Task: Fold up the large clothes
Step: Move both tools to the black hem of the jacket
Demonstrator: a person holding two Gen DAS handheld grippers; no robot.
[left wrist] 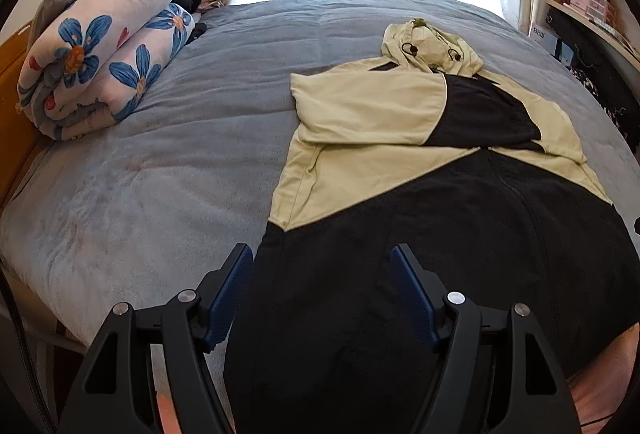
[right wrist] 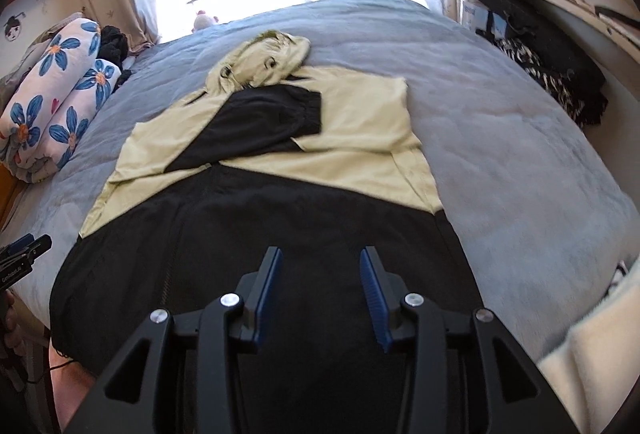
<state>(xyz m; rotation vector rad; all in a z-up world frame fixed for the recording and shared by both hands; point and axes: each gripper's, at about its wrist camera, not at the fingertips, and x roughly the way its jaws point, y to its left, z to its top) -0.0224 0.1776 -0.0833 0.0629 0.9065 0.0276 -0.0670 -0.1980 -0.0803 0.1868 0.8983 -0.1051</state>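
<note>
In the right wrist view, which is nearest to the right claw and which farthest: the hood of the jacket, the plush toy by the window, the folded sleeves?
From the right claw, nearest first:
1. Folded sleeves, crossed over the jacket's chest, straight ahead.
2. Hood, at the jacket's top, slightly left.
3. Plush toy, beyond the bed's far edge, at the window.

Left hand-held gripper (left wrist: 322,254) gapes wide, right hand-held gripper (right wrist: 321,258) narrower (both apparently empty), angled downward.
</note>
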